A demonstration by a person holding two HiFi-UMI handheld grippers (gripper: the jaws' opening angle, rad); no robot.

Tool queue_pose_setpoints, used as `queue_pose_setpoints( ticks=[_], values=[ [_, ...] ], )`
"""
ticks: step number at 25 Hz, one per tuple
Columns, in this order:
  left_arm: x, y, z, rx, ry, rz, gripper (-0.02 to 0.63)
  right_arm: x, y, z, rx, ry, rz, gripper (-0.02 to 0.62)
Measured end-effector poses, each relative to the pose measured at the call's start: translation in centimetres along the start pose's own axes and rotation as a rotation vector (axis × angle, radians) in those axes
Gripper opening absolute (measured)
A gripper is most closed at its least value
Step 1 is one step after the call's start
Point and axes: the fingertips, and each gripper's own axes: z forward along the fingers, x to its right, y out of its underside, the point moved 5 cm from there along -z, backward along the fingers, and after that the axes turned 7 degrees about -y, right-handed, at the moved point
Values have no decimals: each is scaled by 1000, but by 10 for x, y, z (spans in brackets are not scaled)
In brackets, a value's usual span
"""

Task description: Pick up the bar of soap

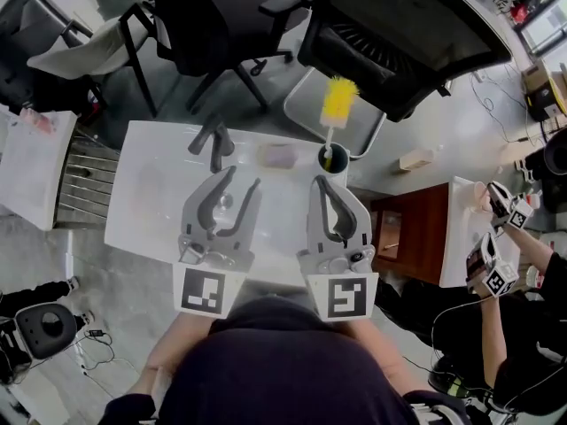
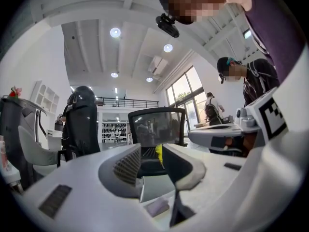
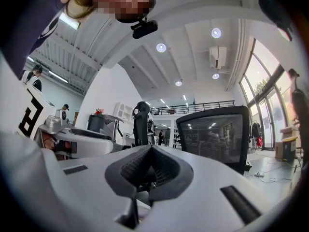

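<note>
The bar of soap [image 1: 280, 155] is a pale lilac block lying on the white table [image 1: 151, 193], toward its far edge. In the left gripper view the soap [image 2: 157, 207] shows low between the jaws, some way ahead. My left gripper [image 1: 244, 177] hovers over the table just short of the soap and a little left of it. It is open, with nothing between its fingers [image 2: 126, 164]. My right gripper [image 1: 320, 181] is beside it on the right with its jaws together, empty. In its own view the right gripper [image 3: 150, 151] is shut.
A black cup [image 1: 332, 158] holding a yellow brush [image 1: 338, 98] stands right of the soap. A dark upright tool [image 1: 213, 140] sits to the soap's left. Office chairs [image 1: 399, 25] crowd beyond the table. Another person with grippers [image 1: 492, 273] works at a table on the right.
</note>
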Motion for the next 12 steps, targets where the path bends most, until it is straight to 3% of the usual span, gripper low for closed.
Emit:
queue_pose_setpoints(
  ticks=[12],
  values=[
    [15, 61, 64, -168, 165, 70, 120, 16, 60, 5, -101, 85, 40, 17]
  ],
)
